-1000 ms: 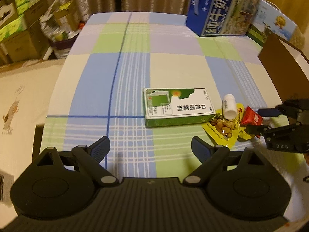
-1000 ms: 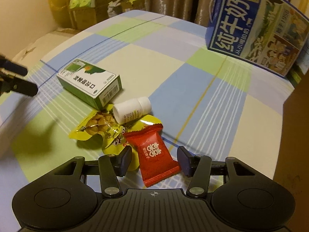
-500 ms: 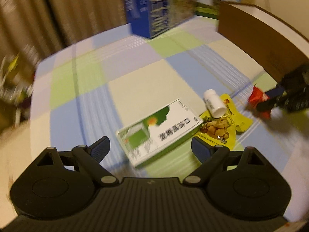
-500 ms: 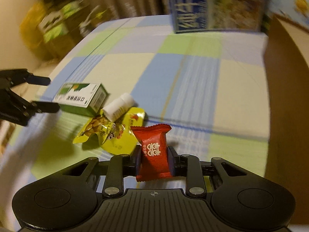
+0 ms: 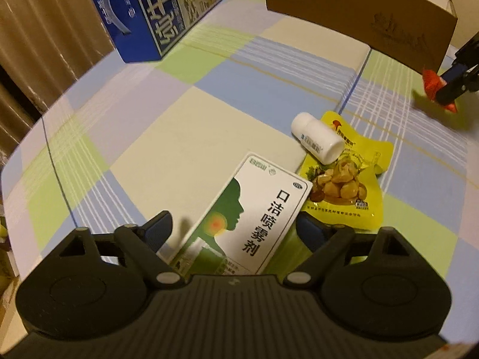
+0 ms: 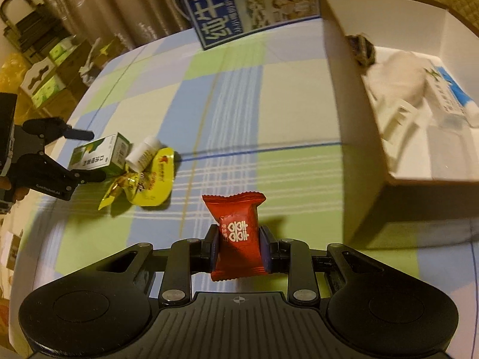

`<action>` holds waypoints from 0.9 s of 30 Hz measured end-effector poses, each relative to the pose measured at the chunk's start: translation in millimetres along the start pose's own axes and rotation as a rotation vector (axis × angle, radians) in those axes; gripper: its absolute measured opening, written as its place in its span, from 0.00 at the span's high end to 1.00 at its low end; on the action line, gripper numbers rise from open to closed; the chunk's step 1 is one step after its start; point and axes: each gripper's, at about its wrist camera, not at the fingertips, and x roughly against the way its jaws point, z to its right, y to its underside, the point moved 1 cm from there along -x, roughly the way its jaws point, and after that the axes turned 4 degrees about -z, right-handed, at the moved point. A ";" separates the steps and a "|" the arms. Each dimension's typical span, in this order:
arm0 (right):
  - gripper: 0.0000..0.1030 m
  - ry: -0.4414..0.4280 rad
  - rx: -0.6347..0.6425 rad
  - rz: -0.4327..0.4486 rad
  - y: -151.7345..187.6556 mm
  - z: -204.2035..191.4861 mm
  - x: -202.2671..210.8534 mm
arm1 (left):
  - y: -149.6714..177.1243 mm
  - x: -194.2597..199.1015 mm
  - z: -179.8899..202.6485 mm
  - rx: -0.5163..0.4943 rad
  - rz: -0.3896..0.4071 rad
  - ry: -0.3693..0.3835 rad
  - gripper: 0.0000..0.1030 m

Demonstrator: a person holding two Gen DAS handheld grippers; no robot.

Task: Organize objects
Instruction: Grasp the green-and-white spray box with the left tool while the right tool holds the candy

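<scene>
In my right wrist view, the right gripper [image 6: 239, 246] sat low in the centre of the frame, its two fingers pinching a red candy packet [image 6: 236, 230] by its sides. The packet stood upright between them, lifted clear of the checked tablecloth [image 6: 239, 113], with white double-happiness characters on its front. To the right of the frame lay an open cardboard box [image 6: 353, 149] with a white interior; it held a white bottle-like item and a blue-and-white carton, both too blurred for me to read.

In my left wrist view, the left gripper [image 5: 230, 230] filled the bottom of the frame, fingers spread wide on either side of a green and white medicine box [image 5: 248, 218]. The box lay flat on the cloth, its near end between the fingers; I could not tell whether they touched it. Its face showed a green head in profile and the characters 口洁喷雾剂. Just above and to the right, a small white pill bottle [image 5: 317, 142] lay on its side, resting on a yellow snack pouch [image 5: 344, 179] printed with chestnuts; the pouch's lettering was too small to read. At the upper left stood a blue milk carton case [image 5: 149, 15] with large white characters, partly cut off. At the far right edge, the red packet appeared again in the other gripper.
</scene>
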 end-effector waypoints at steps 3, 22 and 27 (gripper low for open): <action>0.76 0.006 -0.015 -0.001 3.3 2.8 1.6 | 4.8 0.0 1.5 0.012 -0.010 0.004 0.29; 0.76 -0.008 -0.012 -0.007 26.4 -2.7 13.9 | 57.2 52.7 64.6 0.472 -0.137 -0.067 0.51; 0.76 -0.002 -0.033 -0.001 40.3 1.0 24.1 | 68.9 67.8 90.4 0.584 -0.158 -0.046 0.51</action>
